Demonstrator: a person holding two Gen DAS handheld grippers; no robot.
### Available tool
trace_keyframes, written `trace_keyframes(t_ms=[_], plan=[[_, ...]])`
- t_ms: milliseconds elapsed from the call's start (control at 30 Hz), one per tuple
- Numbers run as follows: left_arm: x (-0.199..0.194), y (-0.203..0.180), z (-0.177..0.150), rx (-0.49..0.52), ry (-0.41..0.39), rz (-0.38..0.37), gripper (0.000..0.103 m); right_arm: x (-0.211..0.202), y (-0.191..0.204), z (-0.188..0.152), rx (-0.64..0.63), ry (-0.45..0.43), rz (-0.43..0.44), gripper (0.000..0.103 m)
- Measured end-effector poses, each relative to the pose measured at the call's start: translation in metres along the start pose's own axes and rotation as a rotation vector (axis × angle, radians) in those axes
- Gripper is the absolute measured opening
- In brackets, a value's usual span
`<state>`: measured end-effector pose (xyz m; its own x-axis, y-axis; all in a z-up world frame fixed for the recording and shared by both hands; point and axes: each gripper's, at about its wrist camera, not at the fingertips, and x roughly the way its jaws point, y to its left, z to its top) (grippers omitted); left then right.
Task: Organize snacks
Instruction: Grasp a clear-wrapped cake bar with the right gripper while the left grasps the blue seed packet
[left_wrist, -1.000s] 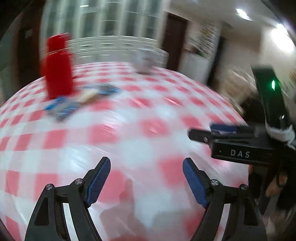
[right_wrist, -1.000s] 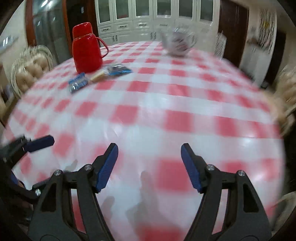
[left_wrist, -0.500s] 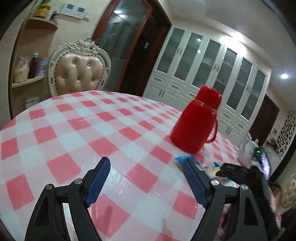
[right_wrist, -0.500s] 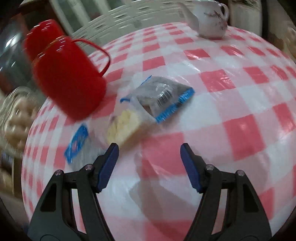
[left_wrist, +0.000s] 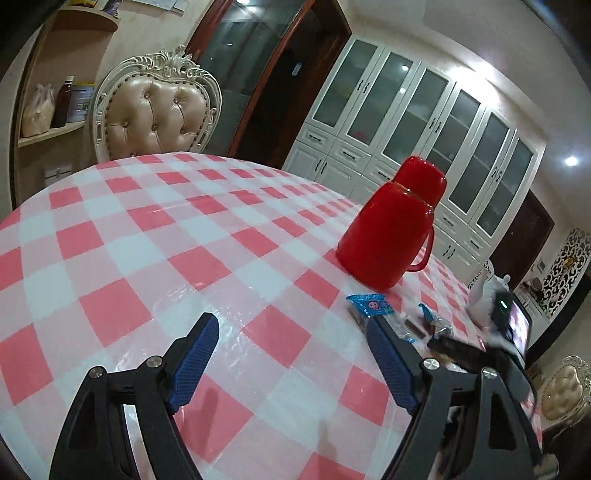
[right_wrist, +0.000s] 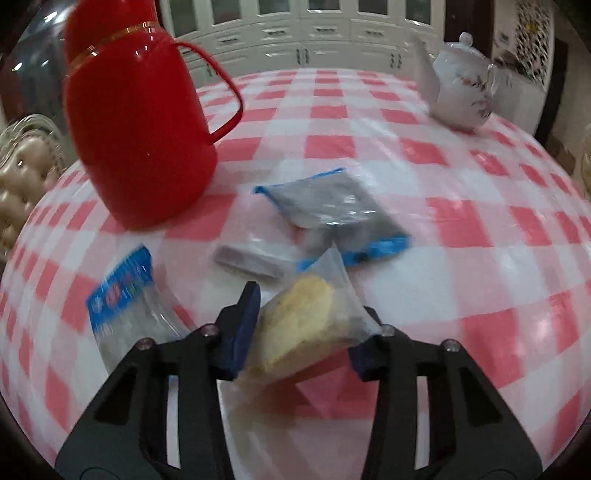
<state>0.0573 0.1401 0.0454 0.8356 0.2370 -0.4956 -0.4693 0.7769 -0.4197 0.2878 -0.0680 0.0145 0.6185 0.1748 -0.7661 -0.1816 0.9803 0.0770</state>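
Right gripper (right_wrist: 303, 325): my jaws are closing on the bagged yellow cake (right_wrist: 299, 332); both blue pads look pressed against the bag, so I call it gripped, seated deep between the fingers. Cake sits low over the checked table (right_wrist: 461, 229), can't tell if it's off the cloth yet

Left gripper (left_wrist: 291, 358): jaws wide apart, nothing between them, only bare table under it

Just beyond the cake: blue-edged clear packet (right_wrist: 125, 306) to the left, small grey-brown packet (right_wrist: 251, 258) ahead, then the bigger grey packet with blue ends (right_wrist: 332, 218). All loose and close together, near the base of the red flask (right_wrist: 136, 125). White teapot (right_wrist: 461, 92) sits at the far side, well apart

Step, my read: first pick of the sort, grab stage

Next move needs: confirm the bag is pinched firmly, lift straight up so the bag tail doesn't drag the grey-brown packet, swing clear of the flask handle. No bin or tray visible, so drop spot unknown. Left could go for the blue-edged packet, it's the nearest one to it
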Motion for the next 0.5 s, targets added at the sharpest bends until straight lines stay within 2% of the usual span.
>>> trace_keyframes(t_ms=[67,100,167,300,400,467,500], plan=[[0.0,-0.002,0.0,0.001,0.012,-0.014,0.083,-0.003,-0.016,-0.004,-0.025,0.035,0.095,0.045],[0.0,-0.003,-0.002,-0.003,0.021,-0.02,0.083,-0.006,-0.024,-0.006,-0.03,0.032,0.115,0.045],[0.001,-0.006,-0.004,0.011,0.03,-0.025,0.083,-0.01,-0.03,-0.007,-0.044,0.014,0.087,0.046],[0.007,-0.01,-0.008,0.039,0.052,-0.017,0.083,-0.006,-0.027,-0.003,-0.017,0.024,0.061,0.061],[0.011,-0.008,-0.009,0.034,0.07,-0.012,0.083,-0.008,-0.012,-0.01,-0.055,0.045,-0.038,0.07],[0.013,-0.007,-0.009,0.024,0.08,-0.018,0.083,-0.008,-0.009,-0.012,-0.082,0.038,-0.075,0.071],[0.012,-0.007,-0.01,0.022,0.08,-0.018,0.083,-0.01,-0.009,-0.013,-0.084,0.032,-0.07,0.064]])
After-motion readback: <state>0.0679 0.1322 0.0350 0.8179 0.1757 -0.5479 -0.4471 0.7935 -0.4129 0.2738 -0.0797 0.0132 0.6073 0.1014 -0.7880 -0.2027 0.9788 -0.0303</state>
